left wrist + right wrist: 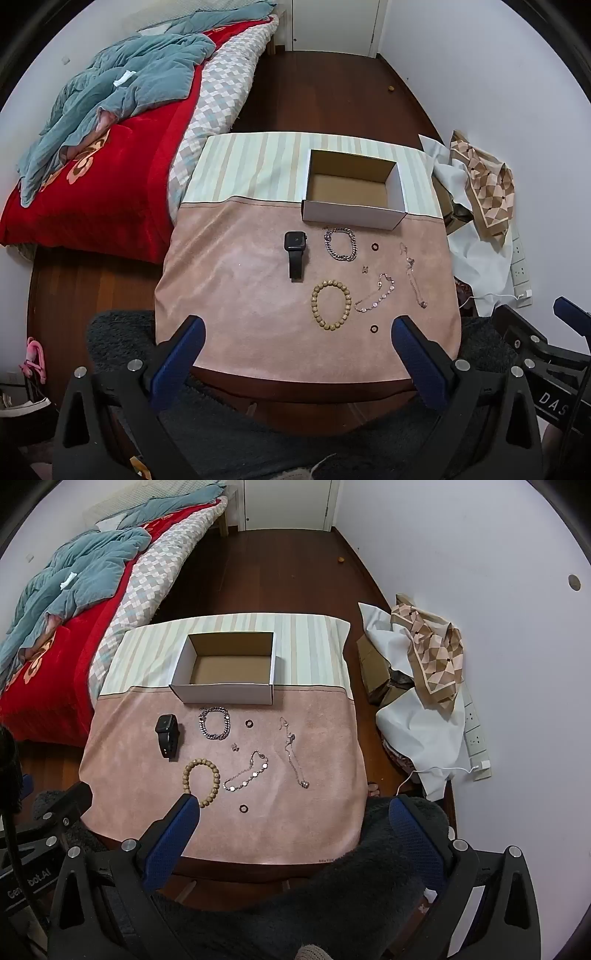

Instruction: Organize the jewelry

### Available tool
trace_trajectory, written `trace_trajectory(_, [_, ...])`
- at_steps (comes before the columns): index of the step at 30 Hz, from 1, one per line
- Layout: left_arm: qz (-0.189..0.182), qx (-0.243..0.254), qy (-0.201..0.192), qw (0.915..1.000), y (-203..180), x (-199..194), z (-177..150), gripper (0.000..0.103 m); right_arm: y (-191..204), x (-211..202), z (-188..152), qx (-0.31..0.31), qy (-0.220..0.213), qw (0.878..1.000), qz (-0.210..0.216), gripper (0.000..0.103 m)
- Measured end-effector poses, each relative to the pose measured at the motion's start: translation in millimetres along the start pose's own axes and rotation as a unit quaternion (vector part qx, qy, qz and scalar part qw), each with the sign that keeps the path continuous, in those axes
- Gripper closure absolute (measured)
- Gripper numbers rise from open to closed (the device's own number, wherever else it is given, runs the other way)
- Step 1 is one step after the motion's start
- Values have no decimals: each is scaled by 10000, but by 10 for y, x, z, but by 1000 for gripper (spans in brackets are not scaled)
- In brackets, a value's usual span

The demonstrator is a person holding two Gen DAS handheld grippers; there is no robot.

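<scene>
An open empty cardboard box [354,192] [229,672] stands at the back of the pink cloth-covered table [236,295] [321,812]. In front of it lie a black smartwatch [295,254] [168,734], a silver chain bracelet [340,244] [215,723], a wooden bead bracelet [331,303] [201,781], a thin disc bracelet [375,297] [246,771], a thin chain [413,275] [293,753], two dark rings [375,246] [374,328] [249,723] [243,808] and a tiny earring [366,269] [234,746]. My left gripper [297,332] and right gripper [293,812] are open and empty, above the table's near edge.
A bed [110,166] with red and teal bedding is on the left. White cloth, a patterned scarf [487,184] [432,653] and a power strip [474,734] lie by the right wall. Dark fuzzy fabric [332,893] lies below the grippers.
</scene>
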State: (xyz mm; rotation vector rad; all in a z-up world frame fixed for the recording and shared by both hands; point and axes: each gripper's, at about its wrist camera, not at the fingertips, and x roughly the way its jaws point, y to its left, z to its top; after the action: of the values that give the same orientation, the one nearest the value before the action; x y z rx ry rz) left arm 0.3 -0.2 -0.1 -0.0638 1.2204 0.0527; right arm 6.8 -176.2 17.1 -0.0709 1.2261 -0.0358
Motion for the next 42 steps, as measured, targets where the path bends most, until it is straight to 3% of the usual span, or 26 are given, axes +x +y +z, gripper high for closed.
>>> trace_trajectory(17, [21,30,-36,10000,162,-54,-22,0,-18,-13,-29,12,-20,10000,19,0])
trace_trajectory(42, [78,88,-20,9999,-39,-52,-13,0,-9,-22,-30,-19,-22,10000,-58,0])
